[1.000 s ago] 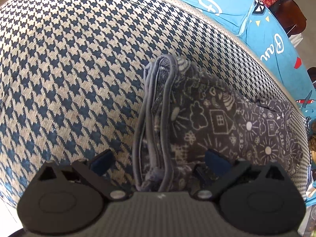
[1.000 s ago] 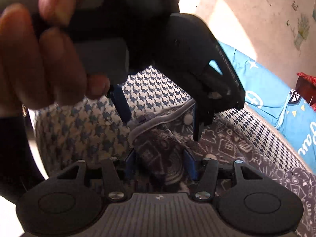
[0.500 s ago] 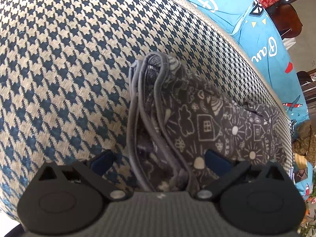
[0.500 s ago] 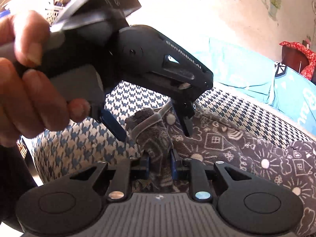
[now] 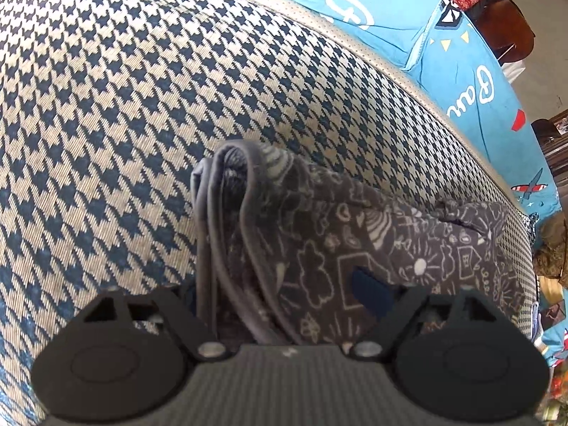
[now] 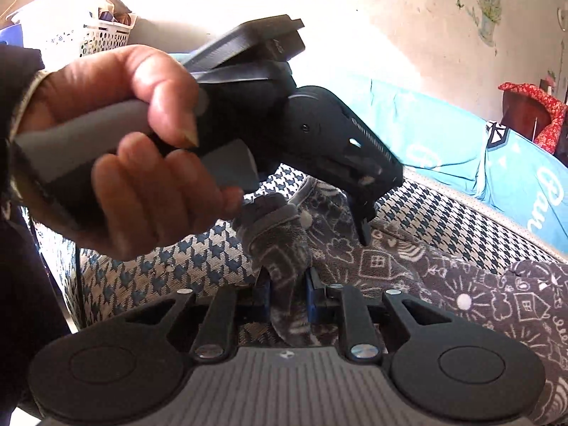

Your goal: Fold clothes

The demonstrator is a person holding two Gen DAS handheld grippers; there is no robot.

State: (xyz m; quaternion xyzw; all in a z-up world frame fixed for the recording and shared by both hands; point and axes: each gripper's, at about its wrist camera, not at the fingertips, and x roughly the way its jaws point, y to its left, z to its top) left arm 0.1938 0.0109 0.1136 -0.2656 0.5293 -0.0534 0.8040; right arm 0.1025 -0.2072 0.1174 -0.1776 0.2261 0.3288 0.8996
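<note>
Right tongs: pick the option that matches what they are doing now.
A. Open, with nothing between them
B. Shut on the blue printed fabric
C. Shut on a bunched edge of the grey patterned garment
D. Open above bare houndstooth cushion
C: in the right wrist view the right tongs have their blue pads pressed against a bunched fold of the grey patterned garment.

The garment is dark grey with white doodles; the cushion is navy-and-cream houndstooth; the sheet is turquoise.
</note>
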